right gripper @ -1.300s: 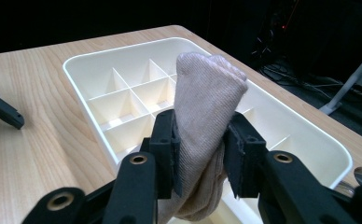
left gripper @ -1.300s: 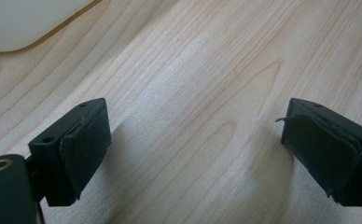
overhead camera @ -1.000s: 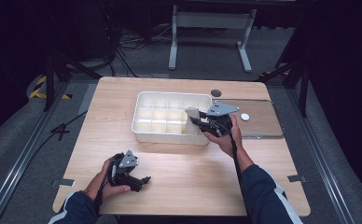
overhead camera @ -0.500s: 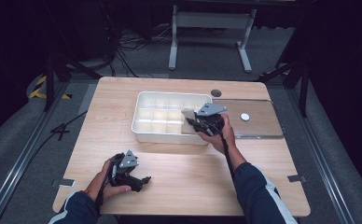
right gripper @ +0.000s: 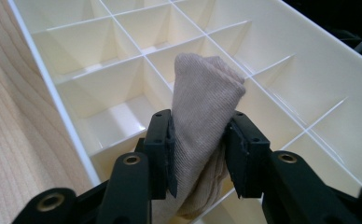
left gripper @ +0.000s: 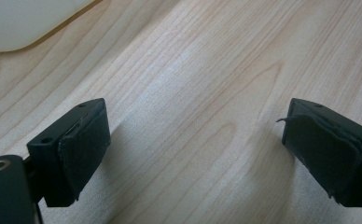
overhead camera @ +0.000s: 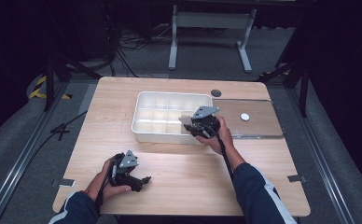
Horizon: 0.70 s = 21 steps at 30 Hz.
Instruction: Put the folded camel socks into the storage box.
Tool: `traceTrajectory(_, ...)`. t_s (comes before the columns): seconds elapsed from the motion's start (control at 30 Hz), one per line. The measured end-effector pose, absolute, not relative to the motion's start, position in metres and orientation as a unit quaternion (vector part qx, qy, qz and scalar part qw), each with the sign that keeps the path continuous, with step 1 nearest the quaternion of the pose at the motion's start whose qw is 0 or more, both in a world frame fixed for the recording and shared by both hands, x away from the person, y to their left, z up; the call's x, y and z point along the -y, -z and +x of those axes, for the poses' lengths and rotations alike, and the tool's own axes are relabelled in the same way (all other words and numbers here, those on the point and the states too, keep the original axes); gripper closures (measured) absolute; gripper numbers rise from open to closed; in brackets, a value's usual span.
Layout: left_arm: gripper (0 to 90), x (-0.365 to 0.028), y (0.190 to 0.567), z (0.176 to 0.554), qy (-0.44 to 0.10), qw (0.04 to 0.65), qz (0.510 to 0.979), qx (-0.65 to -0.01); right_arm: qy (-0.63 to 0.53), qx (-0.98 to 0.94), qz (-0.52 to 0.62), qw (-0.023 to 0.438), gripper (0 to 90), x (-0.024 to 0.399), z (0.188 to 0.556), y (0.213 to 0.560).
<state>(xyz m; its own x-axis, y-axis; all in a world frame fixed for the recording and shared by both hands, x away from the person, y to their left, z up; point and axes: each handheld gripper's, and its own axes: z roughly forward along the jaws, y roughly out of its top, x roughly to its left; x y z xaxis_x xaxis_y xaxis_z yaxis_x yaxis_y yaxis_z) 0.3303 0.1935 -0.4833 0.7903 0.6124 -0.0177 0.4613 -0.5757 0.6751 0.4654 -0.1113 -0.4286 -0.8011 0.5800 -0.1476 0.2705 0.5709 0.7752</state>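
Right gripper view: right gripper (right gripper: 198, 149), jaws clamped on a folded beige cloth (right gripper: 202, 121), though they have just been opening a little; cloth stands above the compartments of a white divided tray (right gripper: 53, 98) at frame centre. High view: same tray (overhead camera: 144, 133) mid-table, clear lid (overhead camera: 263, 126) just to its right. Left gripper view: left gripper (left gripper: 195, 149), jaws wide apart, nothing between them, over the bare wooden table (left gripper: 207, 70).

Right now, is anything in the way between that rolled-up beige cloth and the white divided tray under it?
Nothing visible is. The right gripper holds the beige cloth over the white tray, and the compartments beneath it look empty. Only the thin dividers stand there, so the roll should go between them.
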Motion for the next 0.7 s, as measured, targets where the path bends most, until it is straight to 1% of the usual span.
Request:
traceTrajectory(0.2,7.8,-0.193,0.484,0.331,-0.112,0.347,0.880,-0.305,-0.386,-0.869,0.252,0.178,59.8,0.114,0.467,0.428)
traceTrajectory(0.3,7.6,-0.193,0.484,0.331,-0.111,0.348,0.880,-0.305,-0.383,-0.870,0.261,0.168,53.3,0.116,0.469,0.426)
traceTrajectory(0.37,7.6,-0.193,0.484,0.331,-0.112,0.347,0.880,-0.304,-0.394,-0.866,0.264,0.160,54.0,0.119,0.470,0.424)
traceTrajectory(0.57,7.6,-0.193,0.484,0.331,-0.111,0.348,0.880,-0.305,-0.413,-0.853,0.275,0.160,53.2,0.122,0.470,0.415)
traceTrajectory(0.7,7.6,-0.193,0.484,0.331,-0.113,0.346,0.881,-0.302,-0.425,-0.846,0.278,0.165,56.2,0.122,0.470,0.409)
